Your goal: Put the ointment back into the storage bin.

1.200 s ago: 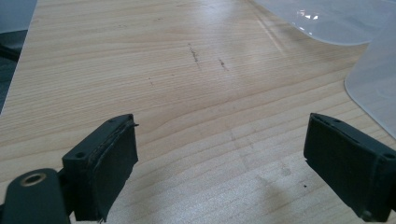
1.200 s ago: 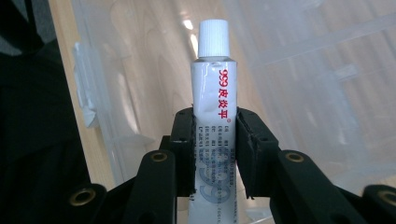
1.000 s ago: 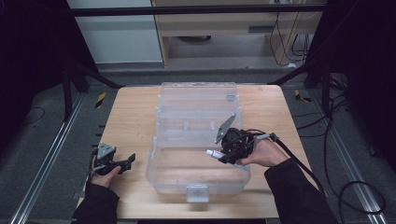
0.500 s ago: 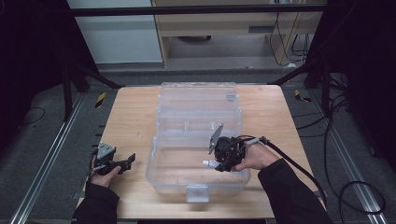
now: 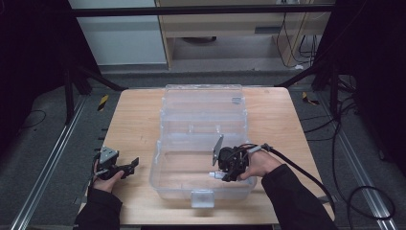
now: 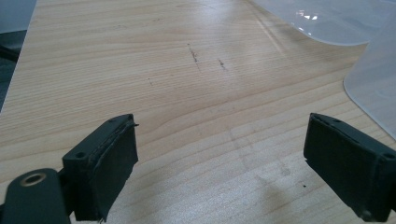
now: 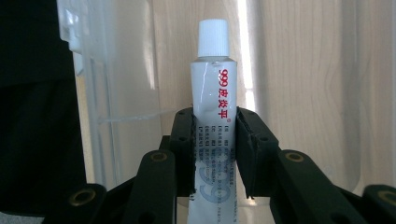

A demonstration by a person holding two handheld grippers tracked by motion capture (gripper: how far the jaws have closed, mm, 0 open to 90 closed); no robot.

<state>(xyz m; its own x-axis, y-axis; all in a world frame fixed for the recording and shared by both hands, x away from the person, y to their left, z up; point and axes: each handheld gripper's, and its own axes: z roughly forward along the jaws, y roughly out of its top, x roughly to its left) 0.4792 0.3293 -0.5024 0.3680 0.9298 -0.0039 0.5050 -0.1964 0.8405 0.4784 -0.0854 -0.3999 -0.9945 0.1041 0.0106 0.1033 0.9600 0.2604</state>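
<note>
A clear plastic box [image 5: 165, 179] stands open in the middle of the wooden table [image 5: 129, 120], its lid [image 5: 203, 100] folded back. My right gripper [image 5: 214, 176] is low inside the box's front half, shut on a small white ointment tube [image 7: 213, 126] with a white cap and red lettering. That tube [image 5: 215, 175] pokes out leftward from the jaws in the high view. My left gripper [image 5: 135, 164] rests on the table left of the box, open, with bare wood between its pads [image 6: 109, 163].
The box wall [image 7: 121, 70] stands close on the left in the right gripper view. A rounded box corner [image 6: 373, 84] lies just right of the left gripper. A latch tab [image 5: 202, 197] sits at the box's front. Metal rails flank the table.
My right gripper has moved left and down into the box with the tube in its jaws. The left gripper has stayed put.
</note>
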